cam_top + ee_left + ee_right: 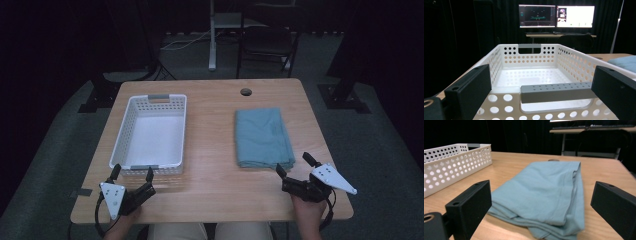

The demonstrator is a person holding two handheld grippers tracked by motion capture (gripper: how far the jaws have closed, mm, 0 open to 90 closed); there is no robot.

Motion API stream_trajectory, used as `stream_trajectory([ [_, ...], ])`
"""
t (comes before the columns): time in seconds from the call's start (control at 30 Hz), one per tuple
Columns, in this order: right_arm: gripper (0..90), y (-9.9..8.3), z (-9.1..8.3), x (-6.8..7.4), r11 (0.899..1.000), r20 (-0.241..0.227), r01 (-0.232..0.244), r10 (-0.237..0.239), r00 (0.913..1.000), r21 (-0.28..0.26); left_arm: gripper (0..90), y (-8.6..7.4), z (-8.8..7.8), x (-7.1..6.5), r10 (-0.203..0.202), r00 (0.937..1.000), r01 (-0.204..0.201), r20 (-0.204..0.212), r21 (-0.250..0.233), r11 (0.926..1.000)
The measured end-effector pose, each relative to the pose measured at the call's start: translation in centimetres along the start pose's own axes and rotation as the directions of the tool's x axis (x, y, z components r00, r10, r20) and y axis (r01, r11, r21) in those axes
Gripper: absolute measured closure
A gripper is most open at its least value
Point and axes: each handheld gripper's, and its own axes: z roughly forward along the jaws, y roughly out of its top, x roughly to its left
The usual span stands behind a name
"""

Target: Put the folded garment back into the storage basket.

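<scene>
Folded teal cloth (pixel 263 138) was seen flat on the desk (pixel 215 150), right of the white perforated basket (pixel 150 131). Right gripper (pixel 291 168) was held just short of its near edge, jaws spread; left gripper (pixel 132 172) at the basket's near rim, jaws spread. Cloth was judged soft, light and limp; best pinched at the near folded edge.

One white basket (pixel 150 131) sits just ahead of the left claw (pixel 132 173); one folded blue cloth (pixel 263 137) lies just ahead of the right claw (pixel 295 165).
</scene>
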Motion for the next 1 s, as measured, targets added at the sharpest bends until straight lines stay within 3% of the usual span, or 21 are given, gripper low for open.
stream_trajectory([
  [0.27, 3.8, 1.8, -0.7, -0.4, 1.0, 0.003, 0.013, -0.013, 0.9999, -0.019, 4.1, 0.0, 0.0, 0.0, -0.001, 1.0, 0.001, 0.0, -0.001, 1.0],
  [0.43, 4.2, 3.9, -1.1, -0.9, 0.999, 0.008, 0.028, -0.028, 0.9996, -0.046, 4.1, 0.0, 0.0, 0.0, -0.001, 1.0, 0.001, -0.003, -0.006, 1.0],
  [0.8, 4.2, 6.3, -0.9, -1.6, 0.998, 0.009, 0.025, -0.025, 0.9997, -0.058, 4.0, 0.0, 0.0, 0.0, -0.001, 1.0, 0.001, -0.002, -0.005, 1.0],
  [1.0, 4.7, 7.8, 0.0, -2.1, 0.998, 0.012, 0.042, -0.041, 0.9991, -0.038, 4.0, 0.0, 0.0, 0.0, -0.001, 1.0, 0.001, -0.002, -0.005, 1.0],
])
